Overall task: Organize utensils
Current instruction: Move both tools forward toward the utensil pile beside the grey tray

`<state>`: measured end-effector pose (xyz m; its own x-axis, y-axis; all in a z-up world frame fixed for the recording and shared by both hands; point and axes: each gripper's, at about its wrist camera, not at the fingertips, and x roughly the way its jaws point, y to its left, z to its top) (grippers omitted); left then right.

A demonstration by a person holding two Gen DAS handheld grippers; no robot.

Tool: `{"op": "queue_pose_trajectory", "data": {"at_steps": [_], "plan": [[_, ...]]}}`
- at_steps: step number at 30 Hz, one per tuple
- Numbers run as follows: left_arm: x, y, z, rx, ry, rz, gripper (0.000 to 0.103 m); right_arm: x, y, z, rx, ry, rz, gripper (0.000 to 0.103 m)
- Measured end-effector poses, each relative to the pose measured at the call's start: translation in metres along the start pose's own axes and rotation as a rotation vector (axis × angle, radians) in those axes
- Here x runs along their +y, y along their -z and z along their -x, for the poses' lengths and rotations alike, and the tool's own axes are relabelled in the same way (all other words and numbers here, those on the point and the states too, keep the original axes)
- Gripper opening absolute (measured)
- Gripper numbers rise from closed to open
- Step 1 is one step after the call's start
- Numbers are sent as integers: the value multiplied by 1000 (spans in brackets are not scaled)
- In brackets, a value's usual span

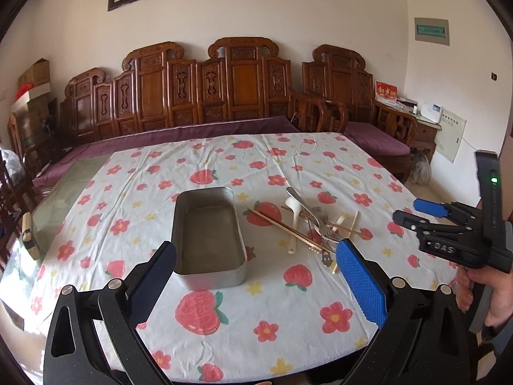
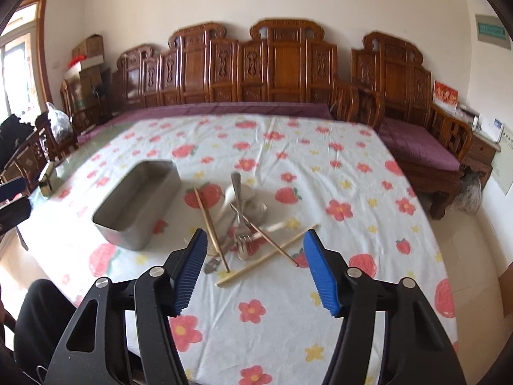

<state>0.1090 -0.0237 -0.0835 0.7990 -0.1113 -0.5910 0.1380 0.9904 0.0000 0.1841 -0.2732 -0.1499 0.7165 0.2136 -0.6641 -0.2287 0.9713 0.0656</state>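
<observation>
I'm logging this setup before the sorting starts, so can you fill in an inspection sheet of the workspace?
Surface: table under a strawberry-and-flower tablecloth; bare glass top shows at its left edge.
Job's things: empty metal tray; beside it a loose crossed pile of chopsticks, a metal fork, a metal spoon and a white spoon.
Clutter: small block on the glass edge.
Grippers: left gripper open over the tray's near end; right gripper open, pile between the jaws, nothing gripped.
Cables: nothing seen.
Surroundings: carved wooden bench with purple cushions, framed picture, cardboard boxes, side cabinet.
</observation>
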Motion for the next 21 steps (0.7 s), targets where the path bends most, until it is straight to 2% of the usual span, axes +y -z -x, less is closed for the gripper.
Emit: {"op": "queue_pose_trajectory", "data": {"at_steps": [8, 11, 17, 21], "plan": [[-3, 13, -33, 71, 16, 1, 97, 0, 20, -86, 169, -28, -47, 51], [-3, 16, -44, 94, 20, -1, 97, 3, 22, -108, 206, -11, -59, 51], [-8, 15, -59, 126, 19, -14, 97, -4, 24, -138, 267, 29, -104, 50], [-13, 14, -67, 142, 23, -21, 97, -5, 29, -151, 308, 68, -92, 43]]}}
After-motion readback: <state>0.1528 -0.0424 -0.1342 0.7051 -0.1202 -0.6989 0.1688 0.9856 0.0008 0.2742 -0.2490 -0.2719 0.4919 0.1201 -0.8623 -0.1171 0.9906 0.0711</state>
